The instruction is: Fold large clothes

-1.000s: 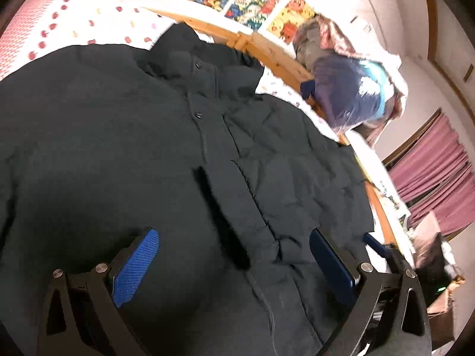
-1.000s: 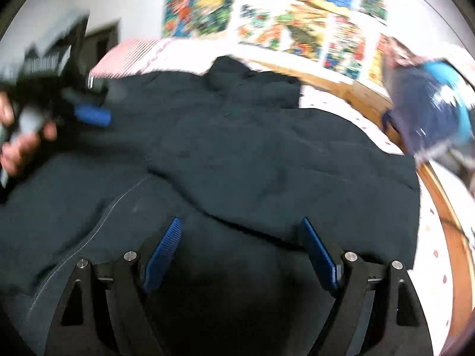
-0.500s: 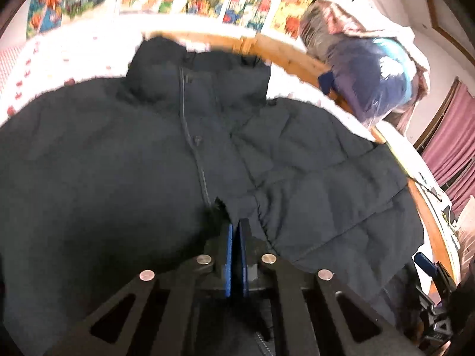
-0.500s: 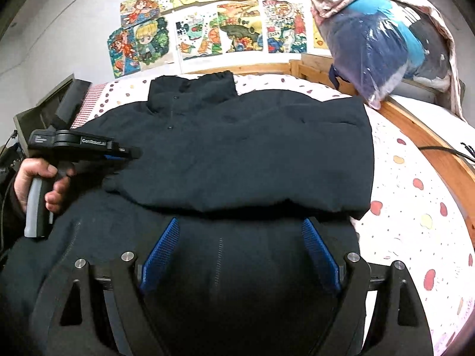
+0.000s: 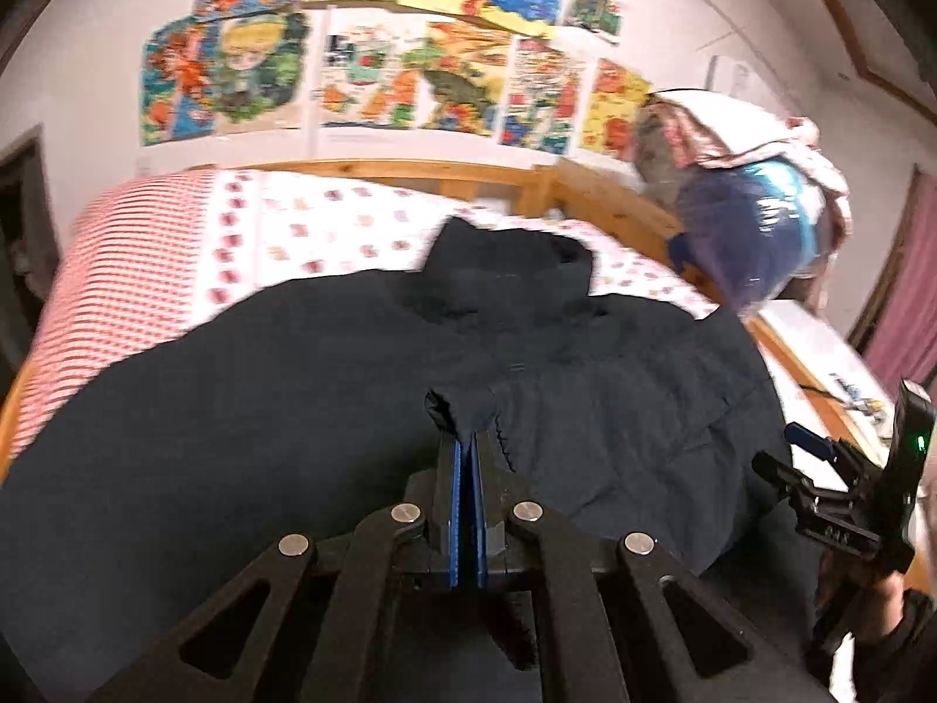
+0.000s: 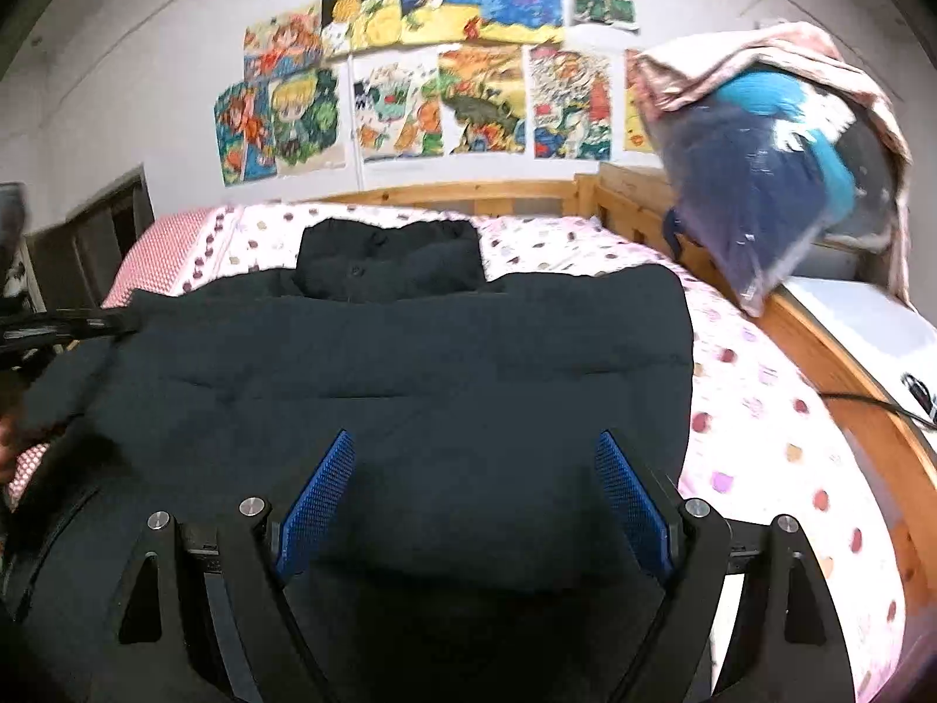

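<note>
Left gripper (image 5: 467, 457) is pinching a fold of the jacket (image 5: 293, 410); right gripper (image 6: 474, 504) is hanging wide open, empty; should lift evenly

the large dark padded jacket (image 5: 246, 410) runs off the bottom and left edges of the left wrist view, so its hem and lower sleeves cannot be seen. the black two-finger left gripper (image 5: 465, 445) covers the small fold of fabric pinched between its blue pads, hiding how much cloth it holds. the colourful cartoon posters (image 5: 410, 76) on the wall are smeared by motion and their details are unreadable. in the right wrist view the left gripper (image 6: 70, 328) is a blurred dark streak cut by the left edge. the black right gripper (image 6: 474, 486) hides the jacket's near edge (image 6: 468, 632) in shadow.
</note>
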`<state>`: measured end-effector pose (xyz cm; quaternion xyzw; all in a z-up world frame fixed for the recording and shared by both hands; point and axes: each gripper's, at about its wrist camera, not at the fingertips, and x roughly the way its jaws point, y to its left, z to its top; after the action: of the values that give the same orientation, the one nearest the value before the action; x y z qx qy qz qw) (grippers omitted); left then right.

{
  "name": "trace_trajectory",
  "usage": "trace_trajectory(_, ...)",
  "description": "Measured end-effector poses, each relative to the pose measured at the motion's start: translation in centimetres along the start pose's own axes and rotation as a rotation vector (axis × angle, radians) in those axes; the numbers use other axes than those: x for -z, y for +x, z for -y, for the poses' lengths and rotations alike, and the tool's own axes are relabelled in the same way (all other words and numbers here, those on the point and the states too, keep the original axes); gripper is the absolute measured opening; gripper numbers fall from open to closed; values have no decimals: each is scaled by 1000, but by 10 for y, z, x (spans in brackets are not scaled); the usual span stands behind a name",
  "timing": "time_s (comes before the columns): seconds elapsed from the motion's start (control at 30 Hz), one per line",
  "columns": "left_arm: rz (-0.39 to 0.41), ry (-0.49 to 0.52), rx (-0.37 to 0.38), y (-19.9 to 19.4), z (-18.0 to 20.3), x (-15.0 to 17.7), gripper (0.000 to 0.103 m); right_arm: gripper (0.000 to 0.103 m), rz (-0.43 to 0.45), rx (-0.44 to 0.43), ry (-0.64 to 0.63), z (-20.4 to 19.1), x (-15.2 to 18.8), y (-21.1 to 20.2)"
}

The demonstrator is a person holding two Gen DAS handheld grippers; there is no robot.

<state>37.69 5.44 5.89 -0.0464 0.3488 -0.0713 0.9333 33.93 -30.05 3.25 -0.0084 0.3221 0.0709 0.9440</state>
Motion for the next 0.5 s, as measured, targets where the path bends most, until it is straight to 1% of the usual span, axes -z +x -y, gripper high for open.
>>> trace_trajectory(0.07, -20, 5, -43, 4, -12, 5, 4, 81, -52, -17, -12, -13, -4, 24)
trace_trajectory(0.1, -34, 2, -53, 6, -17, 8, 4, 81, -78, -22, -31, -21, -4, 36)
trace_trajectory(0.13, -51, -1, -62, 10, -22, 11, 4, 81, -95, -20, -49, -27, -2, 44)
trace_trajectory(0.2, -85, 8, -88, 20, -30, 19, 4, 81, -159, -3, -106, -43, 5, 69)
trace_trajectory(0.3, -135, -8, -95, 40, -40, 28, 4, 81, -228, 2, -126, -55, 15, 91)
trace_trajectory(0.4, -153, -31, -82, 52, -45, 34, 4, 81, -246, -10, -93, -54, 21, 102)
trace_trajectory(0.5, -160, -77, -71, 53, -54, 37, 8, 82, -232, -12, -83, -55, 25, 99)
